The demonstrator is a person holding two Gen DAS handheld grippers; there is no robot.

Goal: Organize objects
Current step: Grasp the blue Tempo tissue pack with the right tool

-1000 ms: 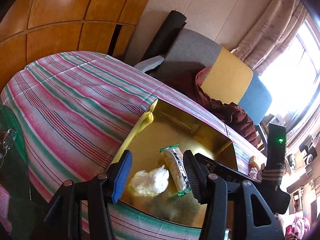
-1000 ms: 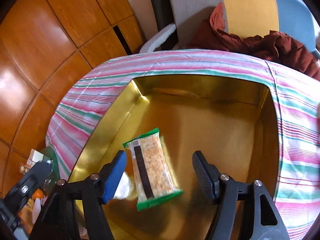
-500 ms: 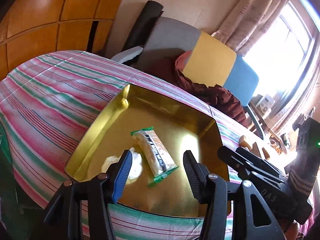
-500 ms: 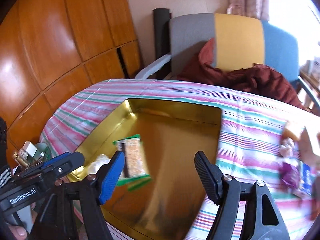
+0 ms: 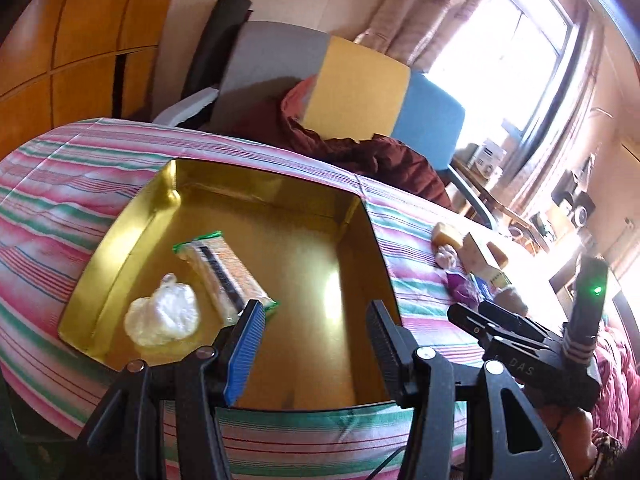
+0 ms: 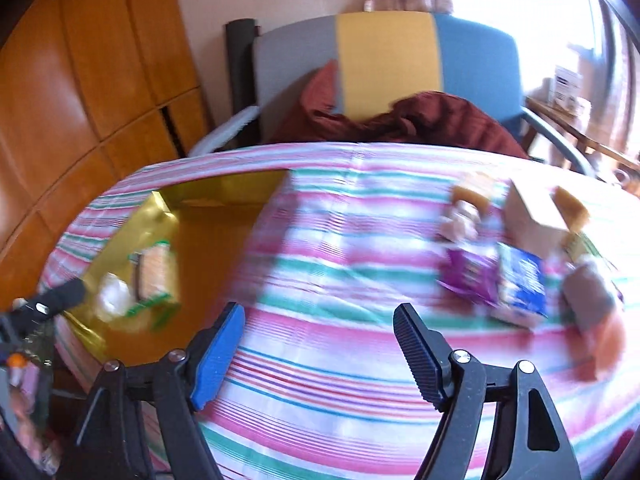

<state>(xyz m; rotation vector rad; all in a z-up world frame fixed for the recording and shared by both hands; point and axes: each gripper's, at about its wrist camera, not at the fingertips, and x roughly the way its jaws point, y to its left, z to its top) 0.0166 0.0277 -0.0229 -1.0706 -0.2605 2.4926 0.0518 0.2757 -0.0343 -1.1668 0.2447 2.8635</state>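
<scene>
This is looking like a lived-in room of a home. Warm wooden wardrobe panels are lining the wall, and an armchair in grey, yellow and blue is standing behind the tabletop, with a dark red garment lying crumpled on its seat. A striped pink, green and white cloth is covering the tabletop. Patterned curtains are hanging beside a bright window, and small household clutter is crowding a side shelf beneath it.
</scene>
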